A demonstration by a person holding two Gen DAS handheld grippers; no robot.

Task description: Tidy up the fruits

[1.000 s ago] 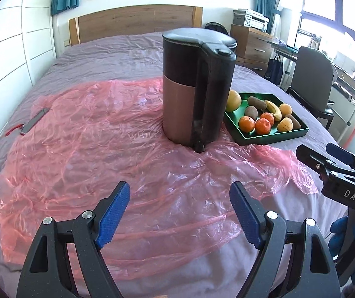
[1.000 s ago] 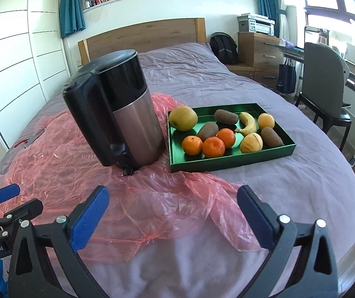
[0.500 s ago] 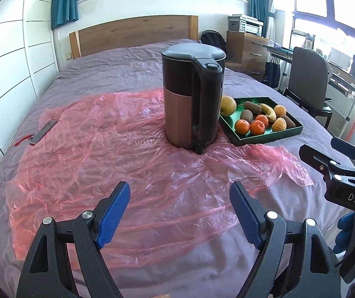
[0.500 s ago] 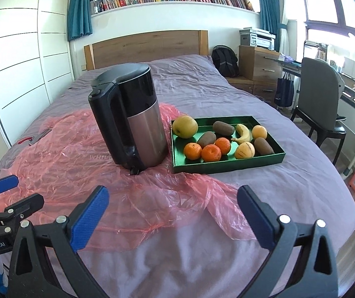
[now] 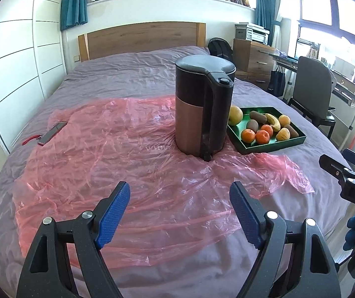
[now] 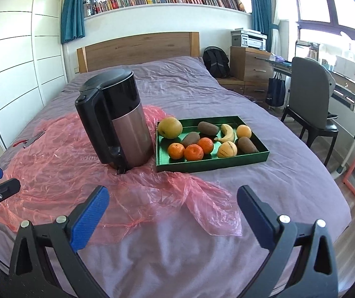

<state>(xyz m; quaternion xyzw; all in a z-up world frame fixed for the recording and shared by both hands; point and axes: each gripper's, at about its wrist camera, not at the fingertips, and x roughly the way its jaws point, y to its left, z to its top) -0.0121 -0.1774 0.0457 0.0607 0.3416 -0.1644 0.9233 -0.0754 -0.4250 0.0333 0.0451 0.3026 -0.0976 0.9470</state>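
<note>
both claws farther back from kettle and fruit tray than before

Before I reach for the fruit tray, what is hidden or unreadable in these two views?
- Left wrist: the kettle hides the green tray's left edge and part of the yellow apple.
- Both views: the kettle's contents, lid shut.
- Right wrist: the phone on the bed is too small to identify surely.
</note>
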